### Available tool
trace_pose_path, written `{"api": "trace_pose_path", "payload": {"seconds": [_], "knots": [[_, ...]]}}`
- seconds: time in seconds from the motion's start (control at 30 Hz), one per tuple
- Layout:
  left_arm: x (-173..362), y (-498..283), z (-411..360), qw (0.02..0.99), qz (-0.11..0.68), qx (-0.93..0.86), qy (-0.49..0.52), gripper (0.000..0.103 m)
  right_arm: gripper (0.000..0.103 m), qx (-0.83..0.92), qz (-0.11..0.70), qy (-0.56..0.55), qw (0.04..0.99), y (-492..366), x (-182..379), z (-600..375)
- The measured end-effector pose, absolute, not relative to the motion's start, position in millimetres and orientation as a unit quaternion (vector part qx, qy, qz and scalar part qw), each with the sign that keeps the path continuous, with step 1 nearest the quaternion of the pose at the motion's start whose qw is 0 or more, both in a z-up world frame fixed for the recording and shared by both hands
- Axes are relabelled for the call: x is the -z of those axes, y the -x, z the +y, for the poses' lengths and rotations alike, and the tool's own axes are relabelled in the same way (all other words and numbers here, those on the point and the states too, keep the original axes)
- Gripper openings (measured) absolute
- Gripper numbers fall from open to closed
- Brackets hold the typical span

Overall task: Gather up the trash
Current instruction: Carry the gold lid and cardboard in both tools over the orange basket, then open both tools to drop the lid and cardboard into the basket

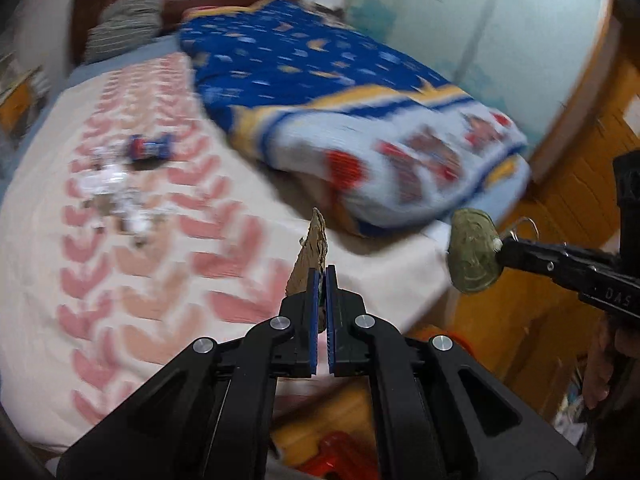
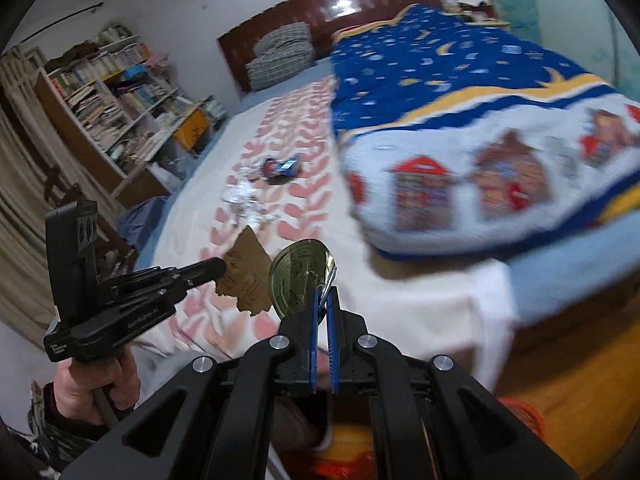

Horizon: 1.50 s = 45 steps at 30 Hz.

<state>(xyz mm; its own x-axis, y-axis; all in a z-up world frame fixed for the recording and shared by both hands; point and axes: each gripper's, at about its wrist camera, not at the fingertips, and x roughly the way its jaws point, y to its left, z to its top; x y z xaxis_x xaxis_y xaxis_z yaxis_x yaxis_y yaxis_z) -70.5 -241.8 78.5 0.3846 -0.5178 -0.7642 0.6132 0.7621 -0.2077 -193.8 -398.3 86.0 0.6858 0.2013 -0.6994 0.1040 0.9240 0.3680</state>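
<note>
My left gripper is shut on a torn scrap of brown cardboard, held above the bed's near corner. In the right wrist view the same scrap sticks out of the left gripper at the left. My right gripper is shut on a round gold can lid by its pull ring. From the left wrist view that lid hangs at the right, on the right gripper. Crumpled white wrappers and a red-and-blue crushed can lie on the bedsheet.
A folded blue quilt covers the bed's right half. The sheet has pink chevrons. Striped pillows lean on the dark headboard. A full bookshelf stands left of the bed. Orange wooden floor and a red object lie below.
</note>
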Motion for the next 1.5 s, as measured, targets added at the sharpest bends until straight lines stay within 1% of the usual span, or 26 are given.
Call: {"api": "trace_pose_path", "payload": {"seconds": [0.17,0.27,0.43,0.63,0.73,0.83,0.9,0.97,1.1,1.13,1.17,1.2,1.23,1.27,1.3,1.37,1.43,1.47,1.5], "knots": [[-63,122,-312,0.788,0.454,0.406,-0.088,0.003,0.006,0.042,0.416,-0.199,0.887,268,-77,-450],[-36,151,-358,0.738,0.485,0.46,-0.095,0.003,0.006,0.098,0.438,-0.207,0.869,310,-50,-486],[38,180,-428,0.658,0.552,0.493,-0.139,0.003,0.006,0.165,0.468,-0.264,0.827,363,29,-538],[142,201,-477,0.588,0.629,0.469,-0.199,0.003,0.006,0.212,0.523,-0.333,0.756,410,157,-573],[176,214,-496,0.572,0.634,0.463,-0.239,0.003,0.006,0.222,0.538,-0.35,0.734,419,203,-582],[202,224,-507,0.561,0.638,0.458,-0.261,0.003,0.006,0.231,0.547,-0.369,0.715,423,233,-589],[218,230,-507,0.549,0.653,0.452,-0.261,0.003,0.006,0.242,0.556,-0.37,0.704,420,241,-590],[223,234,-504,0.544,0.66,0.444,-0.267,0.003,0.007,0.25,0.558,-0.358,0.706,416,235,-588],[220,235,-506,0.546,0.661,0.442,-0.264,0.004,0.009,0.257,0.558,-0.338,0.713,408,219,-584],[217,233,-506,0.547,0.662,0.441,-0.263,0.005,0.009,0.26,0.555,-0.339,0.714,409,215,-584],[216,230,-500,0.547,0.663,0.442,-0.259,0.008,0.009,0.264,0.551,-0.343,0.713,412,210,-587],[214,230,-499,0.548,0.663,0.443,-0.254,0.023,0.009,0.266,0.551,-0.344,0.712,411,208,-588],[212,230,-497,0.548,0.662,0.446,-0.25,0.049,0.009,0.267,0.552,-0.342,0.712,412,207,-587],[211,230,-496,0.547,0.662,0.448,-0.247,0.062,0.009,0.269,0.552,-0.338,0.713,412,202,-588],[205,230,-492,0.551,0.661,0.45,-0.24,0.07,0.009,0.271,0.551,-0.334,0.715,414,197,-588],[198,229,-492,0.552,0.658,0.455,-0.236,0.07,0.009,0.275,0.546,-0.33,0.719,414,185,-587],[180,228,-486,0.559,0.648,0.461,-0.236,0.07,0.009,0.271,0.542,-0.313,0.732,409,160,-582],[168,227,-482,0.563,0.641,0.467,-0.234,0.07,0.012,0.268,0.54,-0.304,0.737,406,150,-581],[158,226,-481,0.566,0.636,0.471,-0.23,0.07,0.026,0.262,0.536,-0.287,0.749,400,132,-577]]}}
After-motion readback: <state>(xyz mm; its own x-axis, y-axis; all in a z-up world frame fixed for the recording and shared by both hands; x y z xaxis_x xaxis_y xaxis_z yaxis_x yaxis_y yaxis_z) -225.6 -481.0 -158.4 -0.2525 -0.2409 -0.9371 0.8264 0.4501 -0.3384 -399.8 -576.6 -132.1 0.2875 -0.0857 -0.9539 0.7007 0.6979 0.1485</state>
